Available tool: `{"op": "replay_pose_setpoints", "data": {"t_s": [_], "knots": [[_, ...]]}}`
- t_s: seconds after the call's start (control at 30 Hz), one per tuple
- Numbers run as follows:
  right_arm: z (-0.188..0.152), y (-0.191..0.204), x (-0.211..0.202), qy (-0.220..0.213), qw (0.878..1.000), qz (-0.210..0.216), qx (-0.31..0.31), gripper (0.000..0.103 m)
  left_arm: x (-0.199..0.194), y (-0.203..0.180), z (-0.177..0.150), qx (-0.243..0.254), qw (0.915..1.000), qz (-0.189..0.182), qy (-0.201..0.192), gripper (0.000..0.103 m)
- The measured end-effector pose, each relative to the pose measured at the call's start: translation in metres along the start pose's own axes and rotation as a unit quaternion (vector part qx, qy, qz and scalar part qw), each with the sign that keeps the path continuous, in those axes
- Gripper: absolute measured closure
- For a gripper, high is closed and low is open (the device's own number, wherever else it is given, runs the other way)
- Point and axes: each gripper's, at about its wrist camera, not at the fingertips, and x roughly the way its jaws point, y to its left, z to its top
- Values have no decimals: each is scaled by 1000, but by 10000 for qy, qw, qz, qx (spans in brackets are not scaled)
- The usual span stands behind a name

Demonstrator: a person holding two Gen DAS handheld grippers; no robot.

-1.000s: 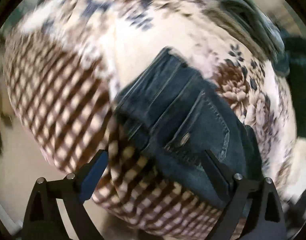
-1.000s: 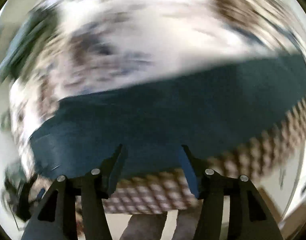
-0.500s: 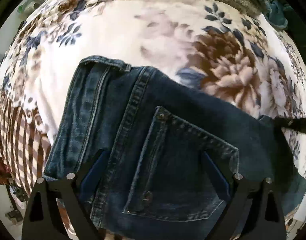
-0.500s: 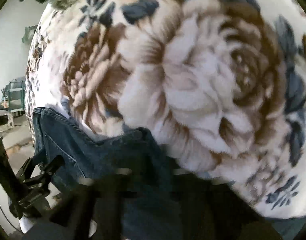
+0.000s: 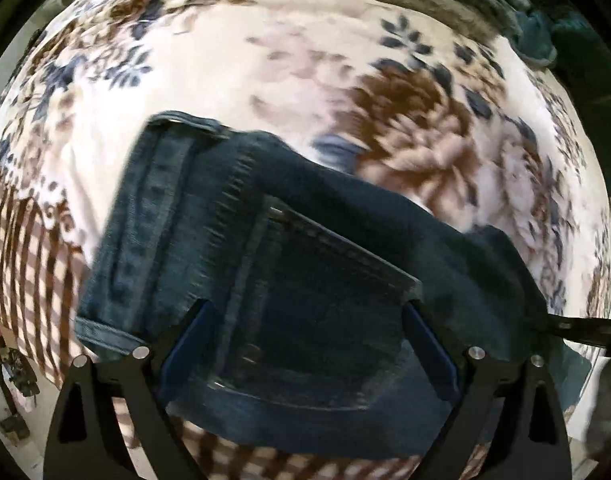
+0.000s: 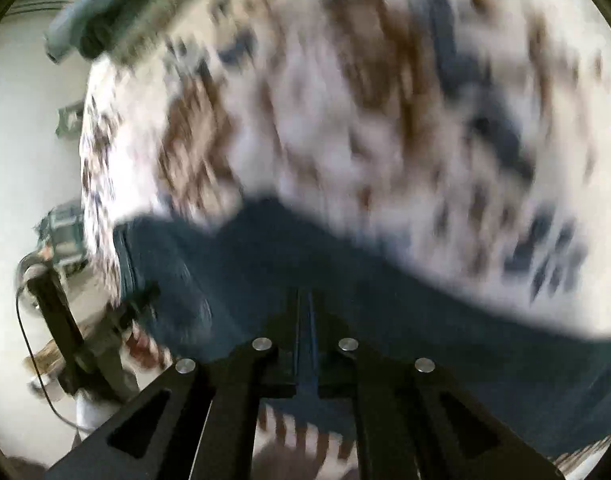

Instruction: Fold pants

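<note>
A floral blanket (image 5: 289, 80) carries the dark jeans (image 5: 265, 264) near its checked edge, the left gripper (image 5: 305, 320) spread wide above their back pocket (image 5: 329, 300) holding nothing, the right gripper (image 6: 305, 312) closed over the jeans, grasp unclear.

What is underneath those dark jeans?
The jeans lie on a flowered blanket in cream, brown and blue, checked along its near edge. The part of the blanket directly beneath the denim is covered, and so is whatever the blanket lies on.
</note>
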Motion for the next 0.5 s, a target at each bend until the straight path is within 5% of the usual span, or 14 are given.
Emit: {"op": "replay_pose_setpoints", "data": {"t_s": [0.07,0.23,0.3,0.33,0.37,0.5], "knots": [[6,-30,5,-321,9974,-539,368,102,0,-14,-4,232,9995,193,27,8],[-22,-77,-51,-1464,9794,223,1370,96,-21,-53,-15,683,9976,126,4,8],[-54,-96,-73,-1749,9709,439,1575,72,-29,-75,-24,913,9958,89,-60,8],[-69,-108,-83,-1871,9660,503,1714,47,-32,-90,-30,1057,9944,42,-64,8],[-94,-127,-95,-2045,9577,520,1955,38,-30,-100,-35,1149,9934,7,-54,8],[-183,-220,-139,-2601,9158,153,3056,38,-10,-160,-53,1533,9875,-279,249,8]]}}
